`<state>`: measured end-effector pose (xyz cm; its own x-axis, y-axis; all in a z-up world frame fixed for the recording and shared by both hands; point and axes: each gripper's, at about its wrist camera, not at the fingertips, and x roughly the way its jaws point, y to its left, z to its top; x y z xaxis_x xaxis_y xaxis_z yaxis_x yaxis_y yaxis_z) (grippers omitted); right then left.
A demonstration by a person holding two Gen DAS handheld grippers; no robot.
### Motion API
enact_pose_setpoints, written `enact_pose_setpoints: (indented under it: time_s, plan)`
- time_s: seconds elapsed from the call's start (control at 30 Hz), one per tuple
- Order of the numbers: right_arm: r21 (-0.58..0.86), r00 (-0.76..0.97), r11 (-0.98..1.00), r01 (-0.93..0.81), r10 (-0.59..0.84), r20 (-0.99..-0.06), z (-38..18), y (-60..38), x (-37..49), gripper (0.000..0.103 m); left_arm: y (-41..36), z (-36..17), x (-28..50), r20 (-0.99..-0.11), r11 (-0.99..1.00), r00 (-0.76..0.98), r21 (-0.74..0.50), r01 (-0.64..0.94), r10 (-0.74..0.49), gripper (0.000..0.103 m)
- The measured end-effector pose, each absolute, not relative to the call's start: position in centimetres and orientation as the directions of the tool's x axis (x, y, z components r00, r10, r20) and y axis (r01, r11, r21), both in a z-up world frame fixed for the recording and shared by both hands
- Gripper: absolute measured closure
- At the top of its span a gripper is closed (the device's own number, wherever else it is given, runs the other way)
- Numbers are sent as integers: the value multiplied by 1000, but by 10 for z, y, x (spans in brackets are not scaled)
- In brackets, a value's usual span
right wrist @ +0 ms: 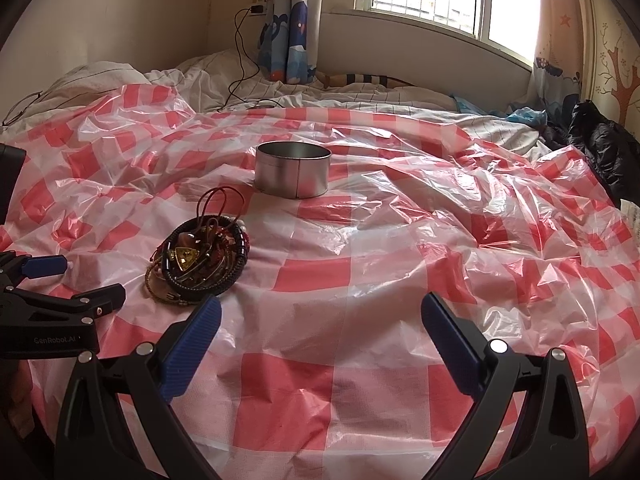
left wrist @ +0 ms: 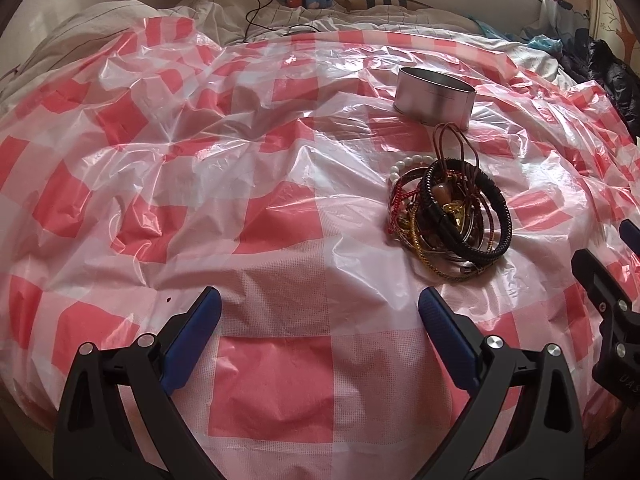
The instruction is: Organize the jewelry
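Observation:
A tangled pile of bracelets and cords lies on the red-and-white checked plastic sheet; it also shows in the right wrist view. Behind it stands an open round metal tin, also in the right wrist view. My left gripper is open and empty, short of the pile and to its left. My right gripper is open and empty, to the right of the pile. The right gripper shows at the right edge of the left wrist view, and the left gripper at the left edge of the right wrist view.
The sheet covers a bed with rumpled white bedding behind it. A black charger cable trails over the bedding. A dark jacket lies at the right edge. A window and curtains are behind.

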<state>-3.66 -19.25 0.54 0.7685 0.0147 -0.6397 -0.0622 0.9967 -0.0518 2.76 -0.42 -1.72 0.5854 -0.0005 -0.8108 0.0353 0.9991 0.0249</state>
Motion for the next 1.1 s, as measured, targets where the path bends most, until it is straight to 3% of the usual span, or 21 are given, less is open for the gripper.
enact_pose_setpoints:
  time_s: [1.1]
  plan:
    - [-64,760,992,-112,44,-649,1,-179,-37,7,-6,-25,30,-820,998,572,53,43,18,8]
